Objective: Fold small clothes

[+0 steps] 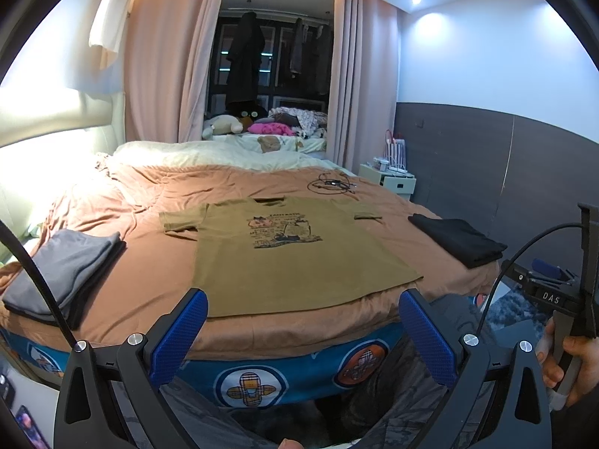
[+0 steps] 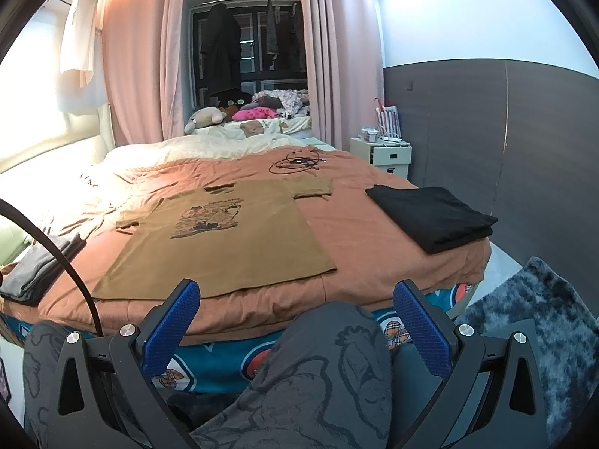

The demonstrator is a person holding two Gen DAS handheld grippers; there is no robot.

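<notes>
Bedroom bed [image 1: 157, 280] carries a flat brown T-shirt [image 1: 284, 262], with a folded black garment [image 1: 458, 239] at 3 o'clock; left tongs [image 1: 303, 310] and right tongs [image 2: 297, 303] spread, empty.

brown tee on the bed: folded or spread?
Spread. The brown T-shirt lies flat, print up, both sleeves out, hem at the bed's near edge.

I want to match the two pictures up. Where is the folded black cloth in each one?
Left wrist view: the folded black cloth lies at the right, on the bed's right edge, right of the brown T-shirt.
Right wrist view: the cloth lies right of centre, again right of the T-shirt.
Shared landmark: the tangled cable beyond the T-shirt.
</notes>
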